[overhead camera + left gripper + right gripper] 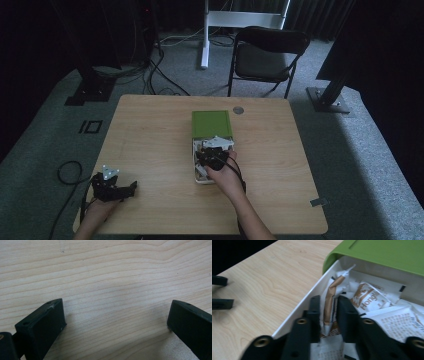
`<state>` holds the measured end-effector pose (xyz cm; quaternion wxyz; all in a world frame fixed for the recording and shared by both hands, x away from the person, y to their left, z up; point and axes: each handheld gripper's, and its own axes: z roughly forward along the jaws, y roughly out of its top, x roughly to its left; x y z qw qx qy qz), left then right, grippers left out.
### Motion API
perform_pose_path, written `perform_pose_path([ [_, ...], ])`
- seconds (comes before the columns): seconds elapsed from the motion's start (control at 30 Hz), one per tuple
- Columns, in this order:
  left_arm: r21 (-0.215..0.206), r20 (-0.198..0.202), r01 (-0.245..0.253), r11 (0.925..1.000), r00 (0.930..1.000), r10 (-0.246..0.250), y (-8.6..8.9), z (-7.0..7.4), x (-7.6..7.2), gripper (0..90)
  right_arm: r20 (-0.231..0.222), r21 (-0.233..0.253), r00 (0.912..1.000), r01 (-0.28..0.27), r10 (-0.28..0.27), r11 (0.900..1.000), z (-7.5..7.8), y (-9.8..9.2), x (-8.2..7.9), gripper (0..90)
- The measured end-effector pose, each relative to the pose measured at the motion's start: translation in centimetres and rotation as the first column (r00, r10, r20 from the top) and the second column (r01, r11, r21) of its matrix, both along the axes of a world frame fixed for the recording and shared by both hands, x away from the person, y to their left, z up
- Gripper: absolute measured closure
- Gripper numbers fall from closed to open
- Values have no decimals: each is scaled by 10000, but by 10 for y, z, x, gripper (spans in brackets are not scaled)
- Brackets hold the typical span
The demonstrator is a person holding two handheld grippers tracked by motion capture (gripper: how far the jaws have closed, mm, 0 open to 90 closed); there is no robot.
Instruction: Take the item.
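A green box (211,122) sits mid-table with its white drawer (196,172) pulled out toward me. Inside the drawer (312,296) lie several white-and-brown sachets (368,298). My right gripper (211,153) reaches down into the drawer. In the right gripper view, that gripper (329,302) is shut on one upright brown-and-white sachet (330,305) by the drawer's left wall. My left gripper (128,189) rests at the table's near left corner. Its jaws (116,306) stand wide open over bare wood, holding nothing.
The green box lid (387,253) overhangs the drawer's far end. A round grommet (238,110) sits behind the box. A black folding chair (267,50) and a white stand (205,35) are beyond the table. A cable loop (67,172) lies on the floor at left.
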<state>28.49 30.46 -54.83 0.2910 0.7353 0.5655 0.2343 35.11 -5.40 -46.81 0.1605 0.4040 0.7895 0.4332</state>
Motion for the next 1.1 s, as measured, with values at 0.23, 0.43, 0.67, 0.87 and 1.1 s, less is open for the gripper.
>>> perform_pose_path([
  [0.23, 13, -10, 7, 10000, 10000, -7, 0, 0, 0, 23, 113, 50, 9999, -62, 61, 10000, 6, -8, -3, 846],
  [0.43, -7, 6, -2, 10000, 10000, 2, 0, 0, 0, 23, 394, 239, 9990, -201, 191, 9995, 18, -12, -9, 849],
  [0.67, 20, -11, 20, 10000, 10000, -20, 0, 0, 0, 23, 542, 357, 9983, -211, 191, 9991, 29, -20, -11, 849],
  [0.87, 15, -15, 19, 10000, 10000, -19, 0, 0, 0, 23, 723, 498, 9972, -222, 186, 9985, 39, -30, -14, 850],
  [1.1, 24, -24, 25, 10000, 10000, -25, 0, 0, 0, 23, 1068, 652, 9943, -79, 9, 9978, 50, -44, -15, 849],
])
